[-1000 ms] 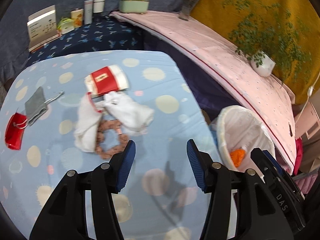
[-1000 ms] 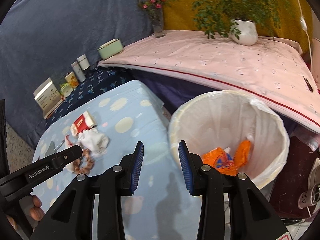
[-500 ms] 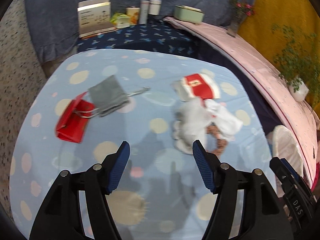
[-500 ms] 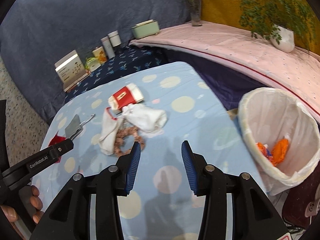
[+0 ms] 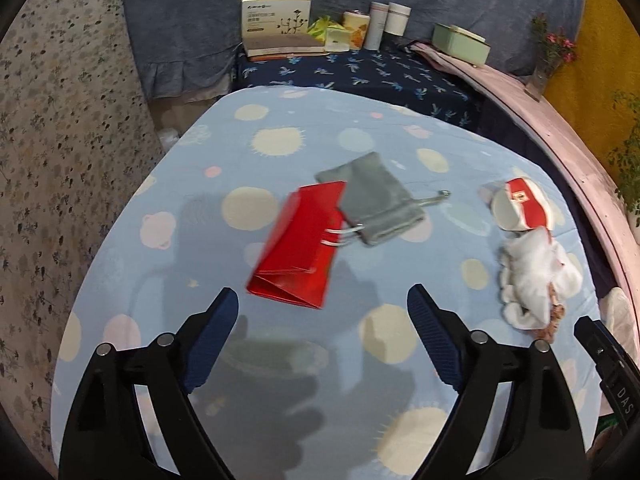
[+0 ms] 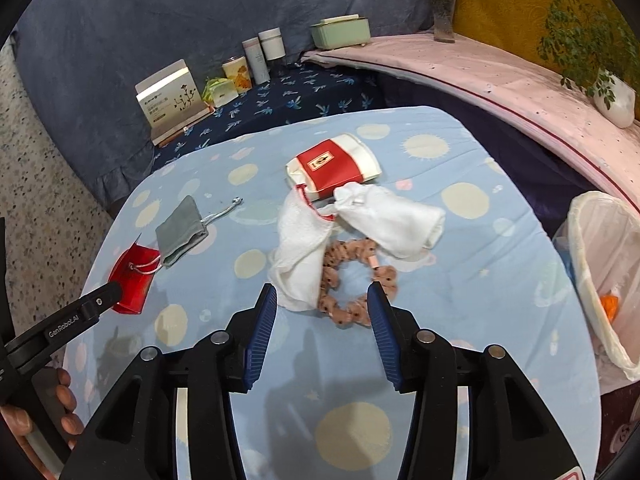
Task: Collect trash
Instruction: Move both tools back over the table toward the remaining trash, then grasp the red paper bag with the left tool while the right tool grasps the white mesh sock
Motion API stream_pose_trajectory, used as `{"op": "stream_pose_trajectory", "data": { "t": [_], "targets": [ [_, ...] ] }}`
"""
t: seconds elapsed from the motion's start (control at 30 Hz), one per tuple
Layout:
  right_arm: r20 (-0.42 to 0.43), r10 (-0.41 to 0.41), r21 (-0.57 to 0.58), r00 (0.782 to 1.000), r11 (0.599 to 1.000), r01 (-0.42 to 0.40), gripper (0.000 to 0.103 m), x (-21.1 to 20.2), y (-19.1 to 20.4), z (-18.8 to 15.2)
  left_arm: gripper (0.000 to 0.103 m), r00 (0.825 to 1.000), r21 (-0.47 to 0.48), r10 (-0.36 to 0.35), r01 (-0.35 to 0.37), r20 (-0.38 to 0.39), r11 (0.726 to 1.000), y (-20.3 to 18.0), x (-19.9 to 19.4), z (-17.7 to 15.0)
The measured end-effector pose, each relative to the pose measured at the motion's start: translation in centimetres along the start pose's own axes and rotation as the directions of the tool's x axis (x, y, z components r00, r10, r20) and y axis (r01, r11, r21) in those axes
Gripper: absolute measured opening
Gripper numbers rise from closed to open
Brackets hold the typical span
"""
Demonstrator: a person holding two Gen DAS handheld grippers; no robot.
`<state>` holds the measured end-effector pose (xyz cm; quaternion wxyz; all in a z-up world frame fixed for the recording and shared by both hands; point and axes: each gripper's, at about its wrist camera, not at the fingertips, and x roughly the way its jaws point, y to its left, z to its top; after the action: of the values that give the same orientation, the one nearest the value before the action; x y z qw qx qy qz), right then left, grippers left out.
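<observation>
On the blue dotted tablecloth [image 5: 280, 144] lie a flattened red paper bag [image 5: 298, 246], a grey drawstring pouch [image 5: 368, 204], a red-and-white pack [image 5: 520, 206] and white cloths [image 5: 532, 276]. My left gripper [image 5: 322, 296] hovers just short of the red bag, jaws opening wide, nothing between them. My right gripper [image 6: 322, 292] hangs over a brown scrunchie [image 6: 344, 314] beside the white cloths [image 6: 384, 220], jaws opening and gripping nothing. The red-and-white pack [image 6: 332, 164], pouch [image 6: 180, 236] and red bag [image 6: 134, 276] lie beyond. The white-lined bin [image 6: 600, 272] holds orange scraps [image 6: 610, 306].
A dark blue shelf behind the table carries a white box [image 5: 276, 24], tins and cups [image 5: 380, 24] and a green box [image 5: 460, 42]. A pink-covered ledge [image 6: 500, 76] bears a vase [image 6: 444, 12] and a potted plant [image 6: 612, 96]. A hand [image 6: 24, 420] holds the left gripper's handle.
Both views have swung left, away from the bin and onto the table items. The left jaws have spread much wider, the right jaws a little. The red bag now sits right before the left gripper.
</observation>
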<state>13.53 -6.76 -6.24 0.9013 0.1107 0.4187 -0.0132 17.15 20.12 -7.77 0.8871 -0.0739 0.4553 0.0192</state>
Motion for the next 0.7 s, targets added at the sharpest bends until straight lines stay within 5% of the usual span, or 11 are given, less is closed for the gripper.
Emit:
{"op": "stream_pose_trajectory", "data": {
  "t": [0.27, 0.47, 0.6, 0.7],
  "targets": [
    [-0.036, 0.001, -0.016, 0.999, 1.000, -0.001, 0.046, 3.2, 2.3, 0.8, 0.081, 0.999, -0.013, 0.001, -0.001, -0.036, 1.000, 2.6, 3.2, 1.1],
    [-0.061, -0.012, -0.023, 0.998, 1.000, 0.010, 0.047, 5.8, 3.2, 1.4, 0.053, 0.997, -0.021, -0.038, 0.036, -0.072, 0.999, 3.0, 4.9, 1.5],
    [-0.070, -0.017, -0.034, 0.997, 0.999, 0.014, 0.045, 6.8, 3.5, 1.2, 0.025, 0.995, -0.017, -0.056, 0.054, -0.085, 0.998, 3.1, 5.3, 1.3],
    [-0.072, -0.014, -0.045, 0.997, 0.999, 0.011, 0.028, 7.0, 3.7, 1.2, 0.010, 0.994, -0.018, -0.069, 0.068, -0.084, 0.998, 3.0, 5.1, 1.2]
  ]
}}
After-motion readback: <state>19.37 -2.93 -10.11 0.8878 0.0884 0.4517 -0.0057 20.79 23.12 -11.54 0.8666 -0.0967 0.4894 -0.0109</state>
